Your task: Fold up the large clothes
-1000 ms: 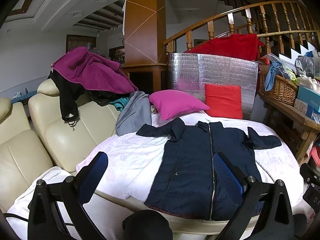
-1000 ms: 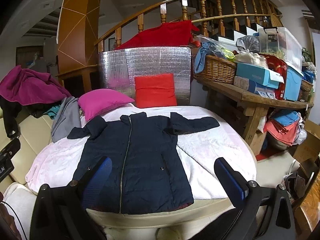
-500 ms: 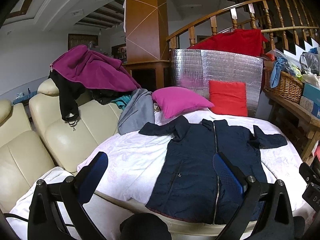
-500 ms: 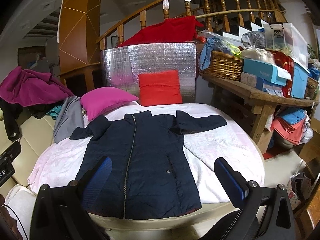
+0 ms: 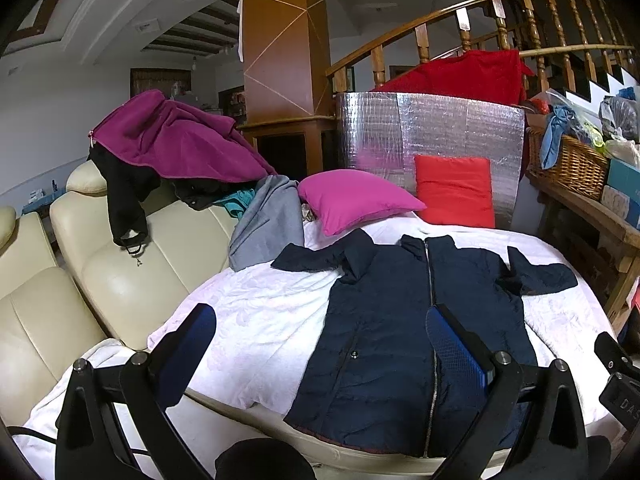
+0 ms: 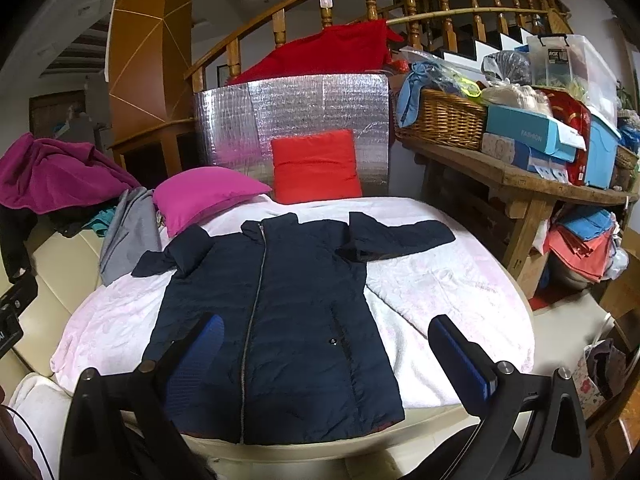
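Lying flat and face up on a white quilted cover point(image 6: 460, 292) over a round table, a navy zip-up jacket point(image 6: 288, 312), zipped shut, long axis running from the near table edge toward the far side, collar pointing away toward the cushions, hem nearest the cameras. Both sleeves bent outward near the shoulders, one to each side. Hovering above the near edge, the left gripper point(image 5: 320, 340) with jaws spread wide and nothing between them, its right finger over the jacket front. Likewise the right gripper point(image 6: 324, 348), jaws wide apart and empty, straddling the lower right part of the jacket. Beyond the collar, a magenta pillow point(image 6: 208, 192) and a red cushion point(image 6: 316, 168) leaning against a silver foil panel point(image 6: 292, 108). Left of the table, a cream sofa point(image 5: 80, 280) draped with a purple garment point(image 5: 180, 144) and a grey garment point(image 5: 268, 224). Right of the table, a wooden bench point(image 6: 520, 176) bearing a wicker basket point(image 6: 440, 124) and boxes.
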Tool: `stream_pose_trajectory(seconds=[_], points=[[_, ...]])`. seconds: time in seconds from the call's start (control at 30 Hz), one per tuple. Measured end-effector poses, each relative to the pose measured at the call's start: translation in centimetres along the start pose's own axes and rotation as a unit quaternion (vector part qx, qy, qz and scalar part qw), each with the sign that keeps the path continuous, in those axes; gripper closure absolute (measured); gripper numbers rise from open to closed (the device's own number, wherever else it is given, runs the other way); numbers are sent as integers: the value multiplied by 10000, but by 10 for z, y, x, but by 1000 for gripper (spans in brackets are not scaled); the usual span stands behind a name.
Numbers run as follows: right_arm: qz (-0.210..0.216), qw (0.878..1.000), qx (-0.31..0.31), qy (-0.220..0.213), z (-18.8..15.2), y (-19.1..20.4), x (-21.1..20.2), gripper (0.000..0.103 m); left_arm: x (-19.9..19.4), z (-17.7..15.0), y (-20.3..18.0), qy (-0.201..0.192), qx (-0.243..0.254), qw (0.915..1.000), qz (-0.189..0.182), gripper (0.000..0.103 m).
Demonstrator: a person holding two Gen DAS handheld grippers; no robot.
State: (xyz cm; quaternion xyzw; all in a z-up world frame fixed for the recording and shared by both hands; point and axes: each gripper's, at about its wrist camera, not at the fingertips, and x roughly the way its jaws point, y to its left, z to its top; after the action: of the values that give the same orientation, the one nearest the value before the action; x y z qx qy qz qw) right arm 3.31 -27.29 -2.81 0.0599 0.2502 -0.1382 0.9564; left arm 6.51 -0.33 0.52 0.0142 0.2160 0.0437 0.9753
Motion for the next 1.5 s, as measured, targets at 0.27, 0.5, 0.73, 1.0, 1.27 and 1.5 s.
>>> stream_pose_trajectory(seconds=[0.27,0.5,0.73,1.0,1.27,1.5], points=[[33,10000,-34,31,1,5,7,0,6,2,-2,17,-12,10000,2,0],[11,10000,6,53,0,4,7,0,6,3,-3,18,-1,10000,-9,0],[-11,10000,15,43,1,3,8,0,9,2,-5,30,6,10000,-16,0],[-10,10000,13,91,4,4,20,0,22,3,-6,89,0,10000,21,0],[-16,9999,121,122,13,0,45,0,51,6,-15,257,58,9997,15,0],[108,9962,869,32,40,-55,112,0,155,15,-52,1033,34,9941,-331,0]])
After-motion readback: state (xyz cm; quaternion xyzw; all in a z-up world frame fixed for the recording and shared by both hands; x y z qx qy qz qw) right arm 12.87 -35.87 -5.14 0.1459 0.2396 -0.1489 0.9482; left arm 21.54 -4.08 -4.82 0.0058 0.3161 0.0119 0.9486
